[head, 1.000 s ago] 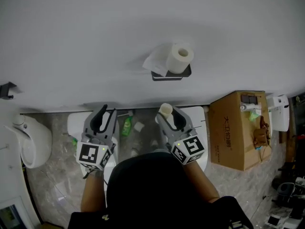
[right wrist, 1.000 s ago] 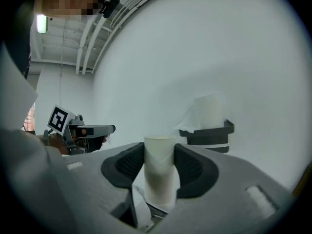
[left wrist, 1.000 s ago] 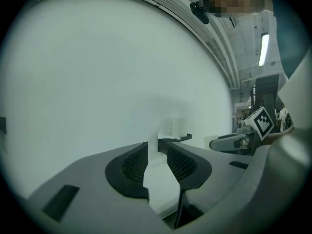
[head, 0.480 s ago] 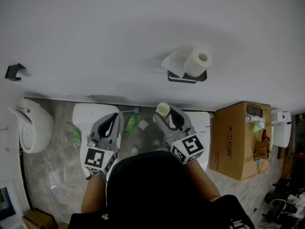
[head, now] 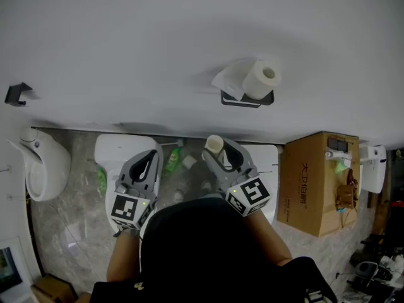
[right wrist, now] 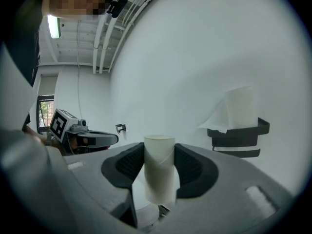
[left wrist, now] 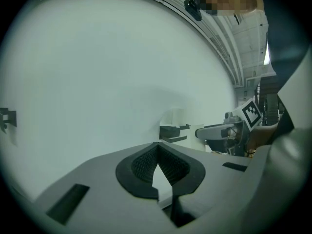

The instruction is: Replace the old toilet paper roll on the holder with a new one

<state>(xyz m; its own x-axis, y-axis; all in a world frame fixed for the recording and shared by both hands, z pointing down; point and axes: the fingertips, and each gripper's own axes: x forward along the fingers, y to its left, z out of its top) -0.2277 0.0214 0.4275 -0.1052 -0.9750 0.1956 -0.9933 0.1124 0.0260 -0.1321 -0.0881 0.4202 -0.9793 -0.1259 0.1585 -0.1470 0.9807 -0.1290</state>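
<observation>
Left tongs point(left wrist: 157, 146): shut, with the two dark ribbed pads meeting at their tips and nothing between them. They point at the white wall point(left wrist: 97, 82).
Right tongs point(right wrist: 159, 156): closed on a bare cardboard tube point(right wrist: 159, 172), one pad pressing on each side.
Cardboard tube: stands upright in the grip, pale and without paper. Its open top end rises above the pads and its lower end hangs below them.
The pair: in the head view both tongs sit side by side in front of the person, apart from each other. The right pair is closer to the holder point(head: 246, 98), though neither touches it.
New roll point(head: 262, 77): full and white, already on the holder. It stands on end with its core hole showing from above.
Loose sheet point(head: 227, 82): hangs off the roll's left side, over the holder's edge.
Holder: black, fixed to the wall, above and to the right of the right tongs in the head view, and well apart from the tube.
Black bracket point(head: 17, 93): on the wall far to the left, with nothing on it.
Floor point(head: 69, 232): grey marbled, with a green bottle point(head: 172, 160) lying between the two tongs in the head view.
Cardboard box point(head: 319, 182): on the floor at the right, below the holder and against the wall.
</observation>
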